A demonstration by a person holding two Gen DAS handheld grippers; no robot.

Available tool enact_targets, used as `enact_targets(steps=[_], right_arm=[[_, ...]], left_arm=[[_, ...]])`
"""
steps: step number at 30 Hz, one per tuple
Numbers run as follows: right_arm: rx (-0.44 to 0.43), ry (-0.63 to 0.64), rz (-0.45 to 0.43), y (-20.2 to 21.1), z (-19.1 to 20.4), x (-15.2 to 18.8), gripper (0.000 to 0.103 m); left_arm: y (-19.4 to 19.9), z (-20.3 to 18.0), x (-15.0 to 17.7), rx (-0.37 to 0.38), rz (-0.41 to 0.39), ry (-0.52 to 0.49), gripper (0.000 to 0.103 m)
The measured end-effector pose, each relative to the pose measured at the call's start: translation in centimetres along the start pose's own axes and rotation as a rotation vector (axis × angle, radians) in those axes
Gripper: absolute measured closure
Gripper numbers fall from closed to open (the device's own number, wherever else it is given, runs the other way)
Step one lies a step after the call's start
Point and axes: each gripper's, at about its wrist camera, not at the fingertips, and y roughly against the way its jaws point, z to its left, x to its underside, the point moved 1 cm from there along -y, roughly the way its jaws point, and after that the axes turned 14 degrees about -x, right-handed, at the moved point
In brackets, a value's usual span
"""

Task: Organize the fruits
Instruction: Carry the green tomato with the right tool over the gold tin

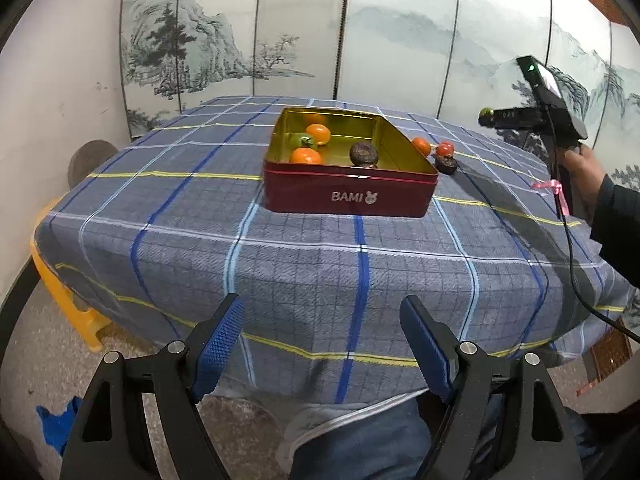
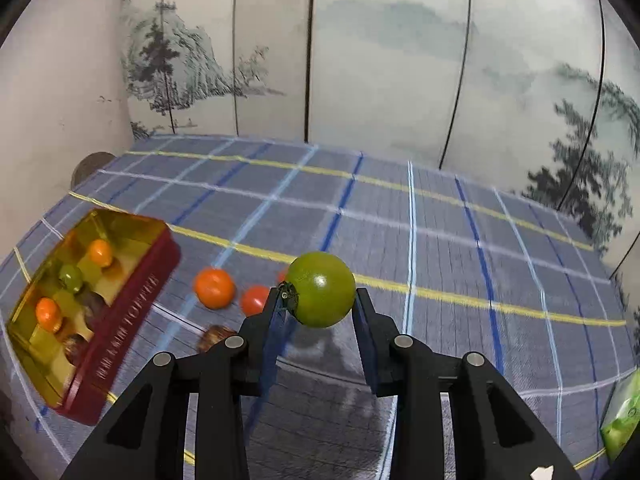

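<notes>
A dark red tin (image 1: 348, 194) with a gold inside stands on the checked tablecloth; it holds two orange fruits (image 1: 305, 156), a green one (image 1: 301, 141) and a dark brown one (image 1: 363, 153). Right of the tin lie an orange fruit (image 1: 421, 145), a red one (image 1: 445, 149) and a brown one (image 1: 447, 165). My right gripper (image 2: 318, 300) is shut on a green tomato (image 2: 322, 289), held above the cloth, right of the tin (image 2: 120, 312). The left wrist view shows it raised at the right (image 1: 486, 116). My left gripper (image 1: 322, 332) stands open and empty over the table's near edge.
A painted folding screen (image 1: 360, 40) stands behind the table. A yellow stool (image 1: 66, 300) sits under the table's left side. A person's hand and dark sleeve (image 1: 600, 196) hold the right gripper, its cable hanging down. A green packet (image 2: 624, 420) lies at the right edge.
</notes>
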Motion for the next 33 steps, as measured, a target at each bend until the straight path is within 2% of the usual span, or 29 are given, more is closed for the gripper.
enact_targets(steps=[8, 15, 24, 33], right_arm=[[-0.047, 0.014, -0.045, 1.1, 2.8, -1.9, 0.072], [-0.104, 0.013, -0.065, 1.0, 5.1, -2.5, 0.072], [-0.176, 0.032, -0.046, -0.9, 9.5, -2.7, 0.072], [-0.236, 0.081, -0.022, -3.0, 14.3, -4.2, 0.071]], left_arm=[[0.0, 1.3, 0.5, -0.045, 0.017, 0.028, 0.023], [-0.6, 0.8, 0.7, -0.047, 0.041, 0.016, 0.023], [-1.4, 1.0, 1.2, -0.046, 0.073, 0.027, 0.023], [-2.1, 1.7, 1.6, -0.045, 0.091, 0.046, 0.023]])
